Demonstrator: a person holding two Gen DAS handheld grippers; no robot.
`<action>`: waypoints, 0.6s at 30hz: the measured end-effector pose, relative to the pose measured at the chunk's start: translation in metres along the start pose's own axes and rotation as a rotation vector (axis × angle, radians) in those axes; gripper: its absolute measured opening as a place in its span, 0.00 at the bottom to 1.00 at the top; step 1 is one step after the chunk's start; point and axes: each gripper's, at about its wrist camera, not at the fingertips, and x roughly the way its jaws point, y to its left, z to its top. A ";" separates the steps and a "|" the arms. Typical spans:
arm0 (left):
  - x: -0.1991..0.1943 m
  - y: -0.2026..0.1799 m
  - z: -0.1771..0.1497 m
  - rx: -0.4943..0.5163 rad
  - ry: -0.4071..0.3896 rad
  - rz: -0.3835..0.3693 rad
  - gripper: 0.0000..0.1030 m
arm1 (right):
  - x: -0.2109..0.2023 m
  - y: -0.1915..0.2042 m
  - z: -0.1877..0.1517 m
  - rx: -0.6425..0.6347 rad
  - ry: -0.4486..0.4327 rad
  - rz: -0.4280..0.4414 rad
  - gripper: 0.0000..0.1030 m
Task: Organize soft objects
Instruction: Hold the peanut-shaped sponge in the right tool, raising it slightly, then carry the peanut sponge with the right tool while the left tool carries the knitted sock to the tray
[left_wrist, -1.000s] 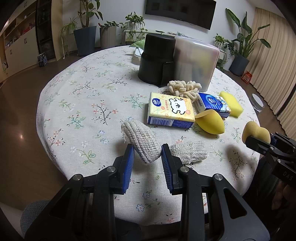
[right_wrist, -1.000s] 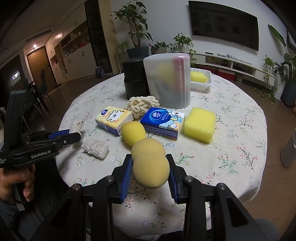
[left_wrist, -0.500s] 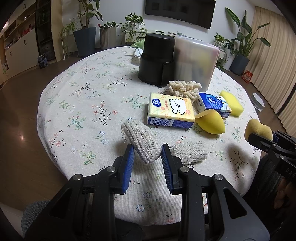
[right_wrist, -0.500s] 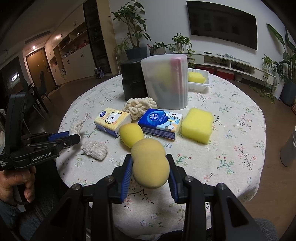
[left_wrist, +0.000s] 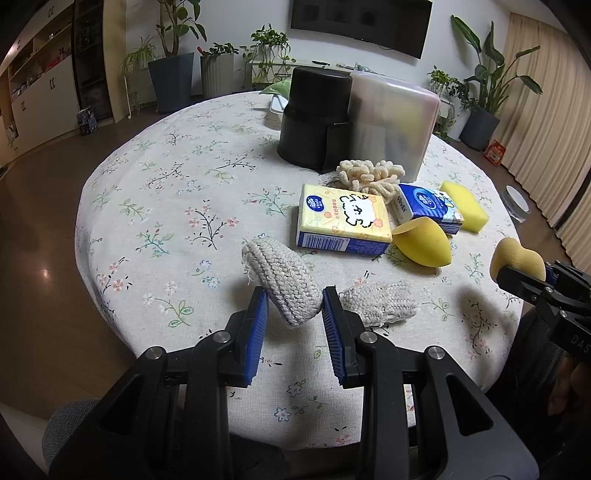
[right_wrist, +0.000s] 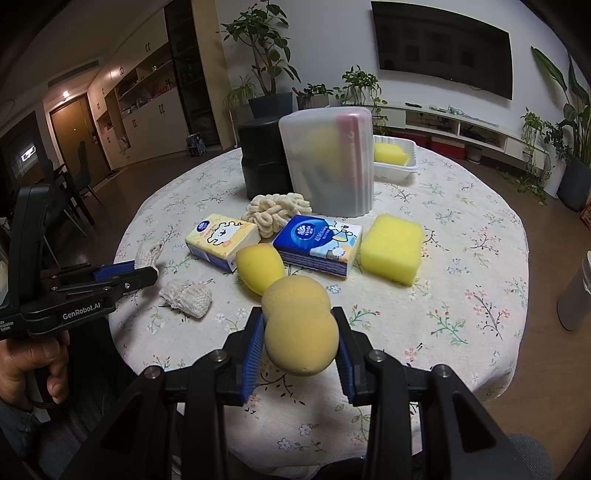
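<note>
Two hand-held grippers above counter (left_wrist: 155, 192) | left hand-held gripper (left_wrist: 295, 314) clamps knitted scrubber (left_wrist: 284, 280) | right hand-held gripper (right_wrist: 300, 332) clamps gourd-shaped yellow sponge (right_wrist: 299, 328) | second knitted scrubber (left_wrist: 376, 304) on counter

A wall television (right_wrist: 441, 44), potted plants (right_wrist: 267, 66), a low shelf (right_wrist: 458, 127), white cabinets (right_wrist: 147, 107), a door (right_wrist: 72, 144) and curtains (left_wrist: 543, 110) surround the table (left_wrist: 177, 206).

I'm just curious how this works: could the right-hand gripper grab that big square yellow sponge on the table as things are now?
Probably not yet. The right gripper is already shut on a rounded sponge, so its jaws are full. The path to the square sponge looks free, though, once it lets go.
</note>
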 end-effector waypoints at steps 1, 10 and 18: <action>0.000 0.000 0.000 0.001 0.000 0.000 0.27 | 0.000 0.000 0.000 0.000 0.000 0.000 0.37; 0.000 0.001 0.000 0.000 0.000 -0.001 0.27 | -0.001 0.000 0.000 0.001 0.000 0.001 0.37; -0.004 0.004 0.006 0.003 -0.011 -0.003 0.27 | -0.006 -0.011 0.003 0.021 -0.007 -0.004 0.37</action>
